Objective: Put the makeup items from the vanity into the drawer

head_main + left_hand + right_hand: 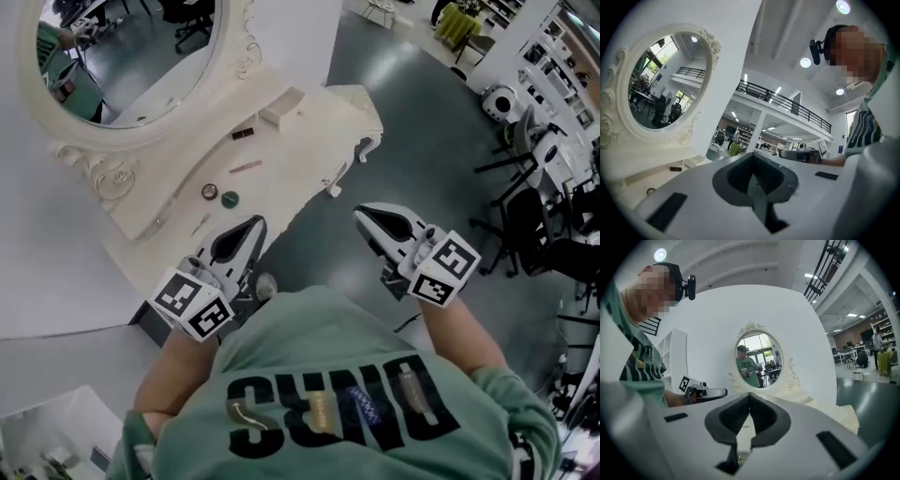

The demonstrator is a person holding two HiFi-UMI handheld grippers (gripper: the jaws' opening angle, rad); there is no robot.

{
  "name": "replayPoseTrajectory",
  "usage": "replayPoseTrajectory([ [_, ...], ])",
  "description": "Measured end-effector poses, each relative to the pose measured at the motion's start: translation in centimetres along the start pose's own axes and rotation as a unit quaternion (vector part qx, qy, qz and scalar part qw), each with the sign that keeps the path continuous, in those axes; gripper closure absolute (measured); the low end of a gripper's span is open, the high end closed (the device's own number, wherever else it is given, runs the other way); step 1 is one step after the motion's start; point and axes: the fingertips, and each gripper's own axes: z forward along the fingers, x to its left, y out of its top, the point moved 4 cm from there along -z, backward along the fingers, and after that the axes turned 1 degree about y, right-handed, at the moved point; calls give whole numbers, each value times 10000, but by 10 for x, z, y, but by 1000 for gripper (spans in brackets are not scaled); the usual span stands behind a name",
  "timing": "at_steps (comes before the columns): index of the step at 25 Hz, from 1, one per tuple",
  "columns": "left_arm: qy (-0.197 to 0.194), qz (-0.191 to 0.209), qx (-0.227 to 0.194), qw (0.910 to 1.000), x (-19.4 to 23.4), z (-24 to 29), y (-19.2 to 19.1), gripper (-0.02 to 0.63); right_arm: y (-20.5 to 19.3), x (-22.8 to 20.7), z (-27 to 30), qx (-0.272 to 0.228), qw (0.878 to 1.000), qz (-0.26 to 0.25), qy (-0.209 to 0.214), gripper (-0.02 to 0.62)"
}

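Head view: both claws are held out at chest height over the dark floor, off the front edge of the counter (309, 122).
Left claw (253, 226): pressed together, nothing between its jaws; the left gripper view confirms the tips meet on empty air.
Right claw (364, 217): likewise pressed together and empty, well apart from the items.
Landmark: oval mirror (131, 56), white carved frame, standing at the back of the counter.
Items, all on the counter below the mirror: green cap (230, 199), round and glossy; ring-shaped item (209, 191) just beside it; pink pencil (246, 167), slim; dark stick (244, 133), short; thin stick (200, 225), pale and hard to read; white box (281, 108), rectangular, farthest along.
Governing relation: the items lie between the left claw and the mirror, ahead of its tips. The green cap and thin stick are nearest. The left claw is clearly the nearer one.
Long axes: the pencil and thin stick run roughly along the counter's length, so a grip across them looks the likelier fit.
Surface: counter is matt cream, smooth, with a scrolled edge.
Drawer: not made out in any view; judged to sit under the counter front.
Progress: judged not begun, all items on top.
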Motion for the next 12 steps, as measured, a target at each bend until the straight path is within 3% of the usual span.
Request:
replayPoseTrajectory([
  [5, -311, 95, 212, 9992, 72, 34, 35, 598, 34, -34, 79, -18, 10000, -61, -31, 584],
  [12, -219, -141, 206, 9994, 123, 71, 42, 598, 39, -95, 117, 180, 9998, 49, -45, 584],
])
